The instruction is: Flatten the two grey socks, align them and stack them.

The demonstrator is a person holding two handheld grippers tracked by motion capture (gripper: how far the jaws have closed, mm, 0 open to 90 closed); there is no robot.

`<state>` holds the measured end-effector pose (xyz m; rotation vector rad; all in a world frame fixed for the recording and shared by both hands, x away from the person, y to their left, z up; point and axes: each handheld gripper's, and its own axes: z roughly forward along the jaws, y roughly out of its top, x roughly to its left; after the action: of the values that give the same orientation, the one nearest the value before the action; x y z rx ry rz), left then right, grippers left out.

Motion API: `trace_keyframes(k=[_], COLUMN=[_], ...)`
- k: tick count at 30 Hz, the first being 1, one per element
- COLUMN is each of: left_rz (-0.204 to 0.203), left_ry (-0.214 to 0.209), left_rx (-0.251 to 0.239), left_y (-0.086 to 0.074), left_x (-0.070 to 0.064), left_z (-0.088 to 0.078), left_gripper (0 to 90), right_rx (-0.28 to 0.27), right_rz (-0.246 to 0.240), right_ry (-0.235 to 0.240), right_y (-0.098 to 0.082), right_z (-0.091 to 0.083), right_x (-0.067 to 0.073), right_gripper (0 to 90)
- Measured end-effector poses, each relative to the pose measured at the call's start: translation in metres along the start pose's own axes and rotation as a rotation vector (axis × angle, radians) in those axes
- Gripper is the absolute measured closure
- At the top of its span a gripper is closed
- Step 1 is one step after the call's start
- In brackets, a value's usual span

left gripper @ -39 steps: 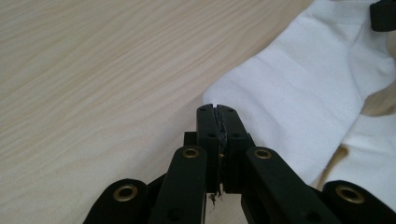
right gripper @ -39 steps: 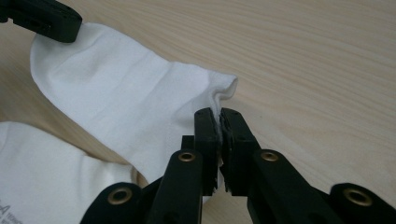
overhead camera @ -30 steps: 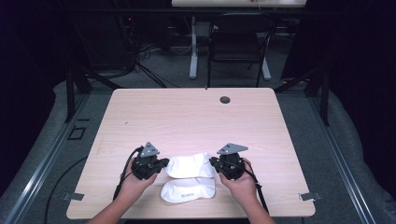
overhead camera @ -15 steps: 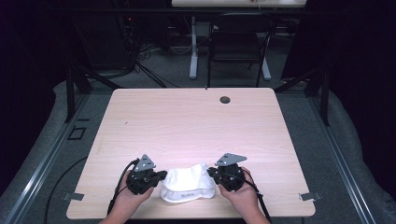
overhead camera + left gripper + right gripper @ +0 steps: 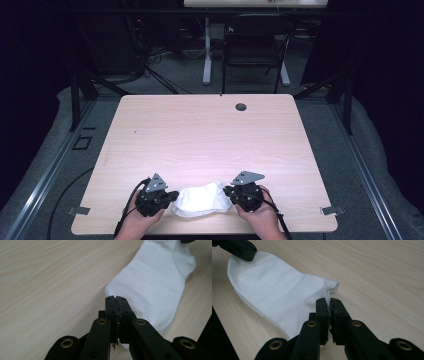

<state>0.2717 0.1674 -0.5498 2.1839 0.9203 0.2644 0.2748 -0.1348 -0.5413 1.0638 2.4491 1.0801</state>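
A white sock [image 5: 200, 199] lies stretched flat near the table's front edge, between my two grippers. My left gripper [image 5: 174, 196] is shut on its left end. In the left gripper view the jaws [image 5: 116, 300] pinch a thin edge of the sock [image 5: 155, 282]. My right gripper [image 5: 227, 192] is shut on the sock's right end. In the right gripper view its jaws [image 5: 329, 302] clamp the cuff of the sock [image 5: 274, 287], and a second white layer shows under the near edge. The left gripper's tip [image 5: 239, 248] sits on the far end there.
The wooden table [image 5: 210, 140] has a dark grommet [image 5: 241, 106] near its far edge and metal clips [image 5: 331, 210] at the front corners. A chair [image 5: 255, 45] and a desk leg stand on the floor behind it. Cables trail from both grippers over the front edge.
Both grippers have drawn back toward the front edge with the sock between them. It now covers the second white sock that lay in front of it.
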Motion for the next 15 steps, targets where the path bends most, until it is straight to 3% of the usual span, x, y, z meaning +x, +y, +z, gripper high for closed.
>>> trace_keyframes(k=[9, 15], left_rz=[-0.004, 0.004], left_ry=[-0.003, -0.005], left_rx=[0.009, 0.039], left_y=[-0.0053, -0.0087], left_x=[-0.0022, -0.0024], left_z=[0.0, 0.0053], left_gripper=[88.9, 88.5], right_rx=[0.005, 0.015], right_rz=[-0.008, -0.018], right_ry=[0.006, 0.005], right_y=[-0.0016, -0.0027], right_z=[0.0047, 0.0068], right_x=[0.003, 0.0027], right_gripper=[85.4, 85.2])
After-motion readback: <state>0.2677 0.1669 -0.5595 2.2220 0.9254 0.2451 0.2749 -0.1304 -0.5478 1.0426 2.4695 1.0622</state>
